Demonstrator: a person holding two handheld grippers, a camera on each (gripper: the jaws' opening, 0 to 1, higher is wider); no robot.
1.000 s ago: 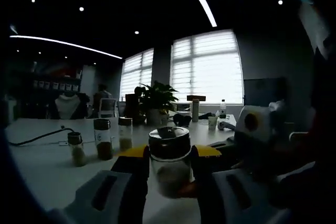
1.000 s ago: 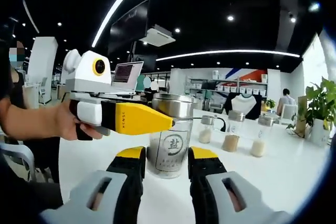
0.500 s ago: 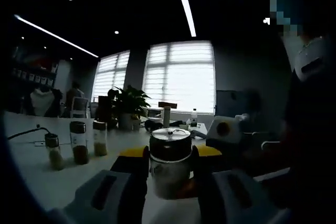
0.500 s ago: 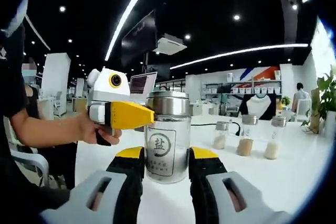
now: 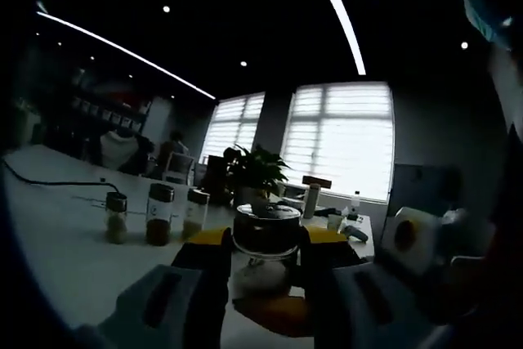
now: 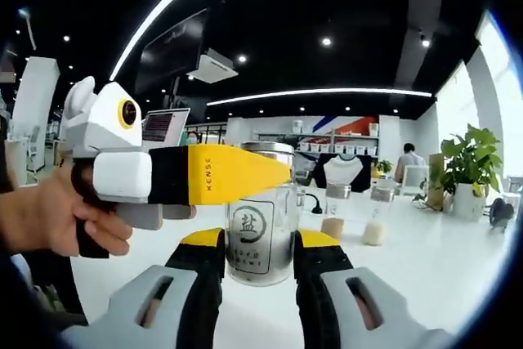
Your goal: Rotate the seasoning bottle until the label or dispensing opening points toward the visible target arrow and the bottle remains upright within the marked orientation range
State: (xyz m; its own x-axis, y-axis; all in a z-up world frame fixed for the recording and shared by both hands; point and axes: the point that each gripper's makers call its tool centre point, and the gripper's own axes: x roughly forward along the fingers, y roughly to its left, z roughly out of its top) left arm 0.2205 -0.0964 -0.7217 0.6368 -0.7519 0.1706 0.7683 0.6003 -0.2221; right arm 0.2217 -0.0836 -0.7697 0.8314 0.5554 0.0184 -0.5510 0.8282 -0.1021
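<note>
Seasoning bottle: a clear glass jar (image 6: 261,234) with a metal cap, standing upright on the white table (image 6: 425,275); pale granules fill its lower part. In the left gripper view the same jar (image 5: 265,251) appears dark against the windows.
Label: a square mark with a circled character (image 6: 248,225) faces the right gripper's camera.
Right gripper: the right gripper (image 6: 258,261) has its two black-and-yellow jaws on either side of the jar's lower body, narrow, pressed to the glass and gripping it.
Left gripper: in its own view the left gripper (image 5: 262,247) brackets the jar just below the cap, jaws narrow and against the jar. From the right gripper view the left gripper (image 6: 245,176) enters from the left, its yellow jaw lying across the jar's upper part.
Hand: a person's hand (image 6: 57,222) holds the left gripper's handle.
Other bottles: three small bottles (image 5: 159,217) with dark caps stand in a row on the table, well apart from the jar; in the right gripper view two of them (image 6: 353,214) hold light contents.
Plant: a potted plant (image 5: 255,176) stands behind the jar near the windows (image 5: 339,140).
Background: a laptop screen (image 6: 165,127) shows behind the left gripper; ceiling light strips run overhead.
</note>
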